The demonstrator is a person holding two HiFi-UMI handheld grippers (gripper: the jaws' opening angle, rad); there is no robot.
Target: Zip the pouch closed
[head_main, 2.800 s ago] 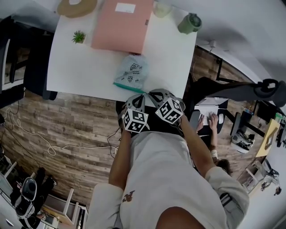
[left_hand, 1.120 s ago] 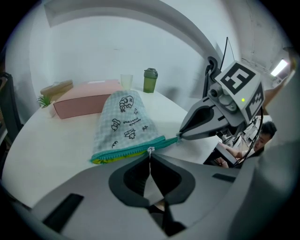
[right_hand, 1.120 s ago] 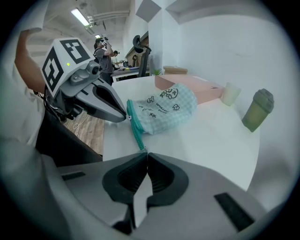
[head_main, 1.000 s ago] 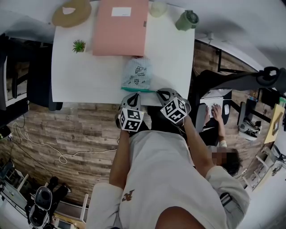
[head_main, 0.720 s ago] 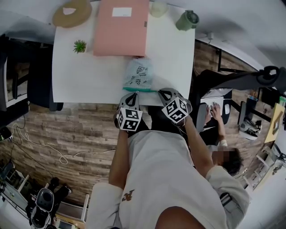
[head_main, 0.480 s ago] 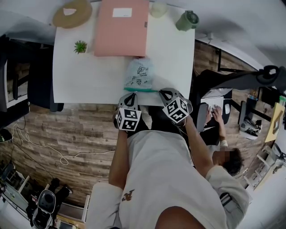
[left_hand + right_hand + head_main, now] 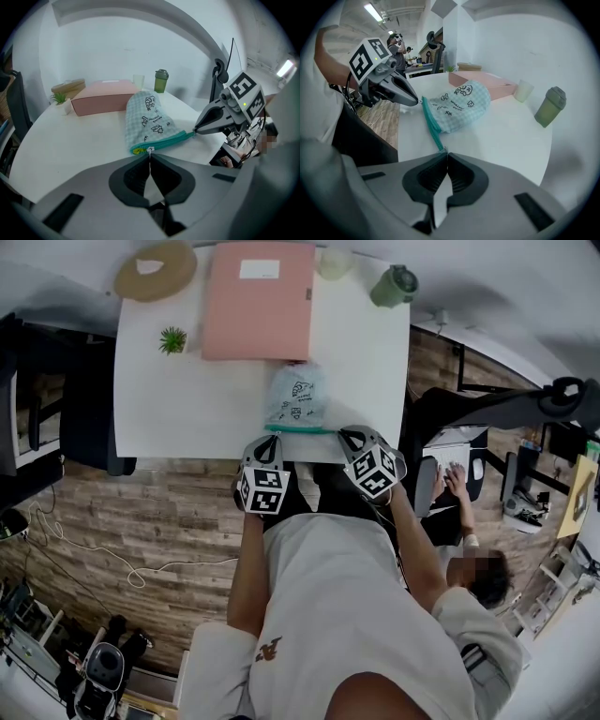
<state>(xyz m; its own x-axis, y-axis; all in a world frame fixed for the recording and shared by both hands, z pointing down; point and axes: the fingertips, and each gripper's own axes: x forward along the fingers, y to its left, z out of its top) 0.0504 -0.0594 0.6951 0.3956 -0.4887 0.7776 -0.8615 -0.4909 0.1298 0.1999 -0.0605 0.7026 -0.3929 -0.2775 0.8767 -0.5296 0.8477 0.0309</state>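
The pouch (image 7: 294, 395), at the near edge of the table (image 7: 187, 399), will close cleanly if the left gripper (image 7: 271, 436), pinched shut on the zip pull (image 7: 150, 150), draws straight toward 9 o'clock while the right gripper (image 7: 346, 434), clamped on the zip tail (image 7: 439, 143), holds it taut. Its long axis runs 12 to 6, mouth facing 6.

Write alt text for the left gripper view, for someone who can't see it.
The left gripper pinches the zipper pull at one end of a checked pouch on a white table; the right gripper pinches the other end. A pink box and green cup stand behind.
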